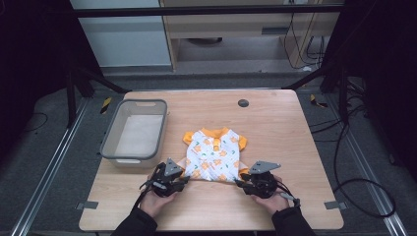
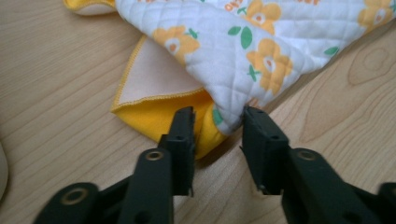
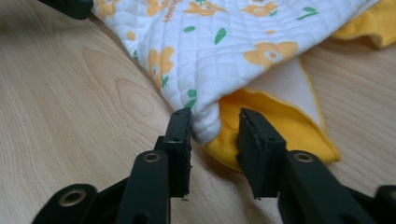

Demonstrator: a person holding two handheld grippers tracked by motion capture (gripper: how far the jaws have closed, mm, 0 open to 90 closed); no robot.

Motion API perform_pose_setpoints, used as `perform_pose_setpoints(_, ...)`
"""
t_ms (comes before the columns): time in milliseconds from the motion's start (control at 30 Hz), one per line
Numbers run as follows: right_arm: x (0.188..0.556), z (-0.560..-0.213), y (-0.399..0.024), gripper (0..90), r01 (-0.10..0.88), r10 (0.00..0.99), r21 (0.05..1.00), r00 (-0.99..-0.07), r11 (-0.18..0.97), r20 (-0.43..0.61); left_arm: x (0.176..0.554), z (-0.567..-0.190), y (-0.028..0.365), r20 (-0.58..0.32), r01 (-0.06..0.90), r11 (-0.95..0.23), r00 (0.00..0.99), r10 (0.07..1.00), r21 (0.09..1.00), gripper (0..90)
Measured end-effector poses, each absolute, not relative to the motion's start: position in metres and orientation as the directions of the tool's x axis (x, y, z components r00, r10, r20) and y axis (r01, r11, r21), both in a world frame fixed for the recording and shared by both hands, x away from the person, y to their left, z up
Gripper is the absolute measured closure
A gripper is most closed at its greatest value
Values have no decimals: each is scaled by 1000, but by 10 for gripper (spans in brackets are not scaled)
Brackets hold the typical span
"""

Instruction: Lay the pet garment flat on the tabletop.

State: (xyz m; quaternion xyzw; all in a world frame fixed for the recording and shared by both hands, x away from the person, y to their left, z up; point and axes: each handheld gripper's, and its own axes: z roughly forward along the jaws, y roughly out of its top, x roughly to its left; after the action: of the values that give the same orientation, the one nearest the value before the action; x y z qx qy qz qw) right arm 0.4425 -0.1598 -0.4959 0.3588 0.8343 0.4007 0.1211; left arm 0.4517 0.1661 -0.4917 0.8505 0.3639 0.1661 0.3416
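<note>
A small white quilted garment with orange flowers and orange trim lies flat in the middle of the wooden table. My left gripper sits at its near left corner, my right gripper at its near right corner. In the left gripper view the jaws straddle the garment's corner, white layer over yellow lining, without clearly pinching it. In the right gripper view the jaws stand around the other corner; the fabric touches one jaw and a gap shows before the other.
A grey plastic basket stands on the table's left side, close to my left hand. A dark round grommet sits near the far edge. Bare wood lies to the right of the garment and along the near edge.
</note>
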Motion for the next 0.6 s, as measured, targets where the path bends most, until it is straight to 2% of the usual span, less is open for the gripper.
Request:
perform_pose_setpoints(33, 443, -496, -160, 737, 506, 692, 753, -716, 421, 94, 452, -491, 166, 27, 510, -499, 679, 733, 700, 706)
perform_pose_setpoints(67, 443, -496, -160, 737, 506, 692, 753, -716, 421, 94, 452, -491, 166, 27, 510, -499, 679, 733, 700, 737)
perform_pose_setpoints(100, 442, -495, -159, 797, 502, 683, 754, -724, 423, 99, 451, -490, 167, 12, 515, -490, 680, 733, 704, 765)
perform_pose_setpoints(167, 441, -491, -158, 818, 497, 677, 756, -730, 425, 99, 450, -487, 168, -3, 516, -487, 688, 726, 704, 797)
perform_pose_setpoints(500, 429, -462, -172, 827, 467, 641, 814, -751, 345, 159, 429, -449, 179, -91, 481, -411, 728, 680, 774, 825)
perform_pose_setpoints(600, 422, -448, -180, 827, 474, 625, 834, -751, 283, 215, 419, -432, 183, -105, 468, -392, 737, 667, 792, 824)
